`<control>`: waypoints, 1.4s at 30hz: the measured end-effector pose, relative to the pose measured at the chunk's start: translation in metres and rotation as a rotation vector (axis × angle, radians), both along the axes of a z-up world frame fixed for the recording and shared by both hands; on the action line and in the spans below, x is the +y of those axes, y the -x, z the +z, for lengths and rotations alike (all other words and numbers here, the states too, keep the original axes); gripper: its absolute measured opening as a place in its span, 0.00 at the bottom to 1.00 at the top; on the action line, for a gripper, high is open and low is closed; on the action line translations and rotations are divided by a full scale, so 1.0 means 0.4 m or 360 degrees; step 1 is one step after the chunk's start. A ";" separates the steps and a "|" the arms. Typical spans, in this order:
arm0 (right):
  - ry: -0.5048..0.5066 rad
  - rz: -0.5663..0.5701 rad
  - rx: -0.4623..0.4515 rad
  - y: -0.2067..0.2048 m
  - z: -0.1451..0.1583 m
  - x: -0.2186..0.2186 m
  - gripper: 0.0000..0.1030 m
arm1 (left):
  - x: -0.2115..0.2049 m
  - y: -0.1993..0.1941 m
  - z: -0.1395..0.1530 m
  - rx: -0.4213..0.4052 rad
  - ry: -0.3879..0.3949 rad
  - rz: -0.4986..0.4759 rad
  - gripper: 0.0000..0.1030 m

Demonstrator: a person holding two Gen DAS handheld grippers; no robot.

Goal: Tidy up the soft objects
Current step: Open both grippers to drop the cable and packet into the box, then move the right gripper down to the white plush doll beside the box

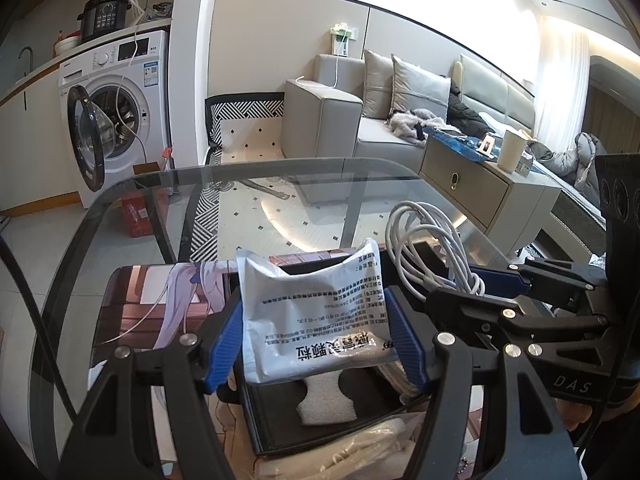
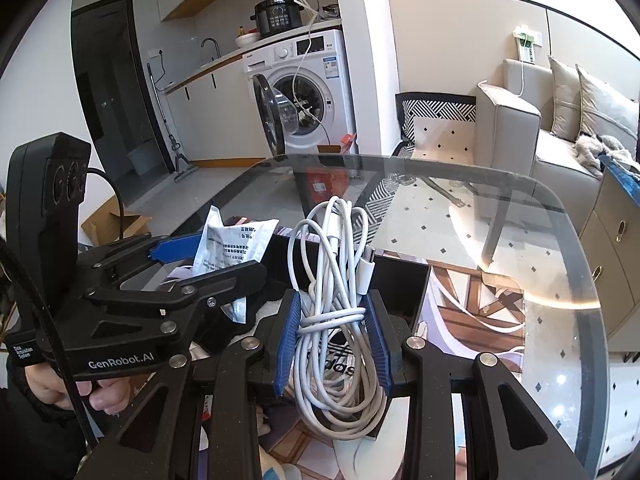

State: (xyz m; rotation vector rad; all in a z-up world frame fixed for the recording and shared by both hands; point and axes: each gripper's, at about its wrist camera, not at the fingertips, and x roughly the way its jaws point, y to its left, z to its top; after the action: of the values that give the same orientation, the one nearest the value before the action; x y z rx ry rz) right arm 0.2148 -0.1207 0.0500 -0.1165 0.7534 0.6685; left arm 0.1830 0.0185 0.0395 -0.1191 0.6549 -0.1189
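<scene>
My left gripper (image 1: 316, 336) is shut on a white printed pouch (image 1: 316, 320), which hangs between the blue pads above a black open box (image 1: 256, 420). The same pouch (image 2: 236, 248) appears at the left of the right wrist view. My right gripper (image 2: 334, 328) is shut on a coiled white cable (image 2: 336, 280), its plug end sticking up and loops drooping below the pads over the box's far wall (image 2: 404, 276). In the left wrist view that cable (image 1: 428, 248) and the right gripper (image 1: 480, 284) sit just right of the pouch. A white foam piece (image 1: 328, 396) lies inside the box.
The box stands on a printed mat (image 1: 152, 304) on a glass table (image 2: 500, 216). Pale fabric (image 1: 360, 448) lies in front of the box. A hand (image 2: 80, 392) grips the left tool's handle. A washing machine (image 1: 116, 112), sofa (image 1: 360, 120) and side cabinet (image 1: 480, 188) stand beyond the table.
</scene>
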 end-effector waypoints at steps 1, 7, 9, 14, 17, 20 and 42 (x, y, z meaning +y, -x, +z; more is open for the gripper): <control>0.0004 0.0000 -0.0001 -0.003 -0.001 0.004 0.32 | -0.001 -0.003 -0.004 0.0009 0.0000 0.0000 0.65; 0.0015 -0.0007 -0.0046 0.000 0.011 0.001 0.36 | -0.016 0.000 -0.007 0.0001 -0.0048 -0.0026 0.70; -0.0009 -0.0014 -0.0064 0.014 0.021 -0.015 0.45 | -0.015 0.014 -0.002 -0.0020 -0.0053 -0.0016 0.74; -0.0026 -0.0039 -0.0124 0.063 0.043 -0.058 0.75 | -0.003 0.056 0.008 -0.0050 -0.0028 -0.0018 1.00; -0.0075 -0.0073 -0.0154 0.099 0.050 -0.080 0.95 | 0.012 0.085 0.012 -0.0058 0.0027 -0.0025 1.00; -0.0077 -0.0071 -0.0140 0.130 0.045 -0.093 0.99 | 0.026 0.113 0.013 -0.0073 0.0048 0.0002 1.00; -0.0058 -0.0053 -0.0016 0.239 -0.059 -0.121 0.99 | 0.063 0.276 -0.059 -0.0023 0.0053 0.0132 1.00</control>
State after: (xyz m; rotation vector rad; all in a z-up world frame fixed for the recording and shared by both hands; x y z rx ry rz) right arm 0.1193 -0.1692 0.0264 -0.0738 0.7319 0.6489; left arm 0.0727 0.0437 0.0160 -0.1769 0.6327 -0.0506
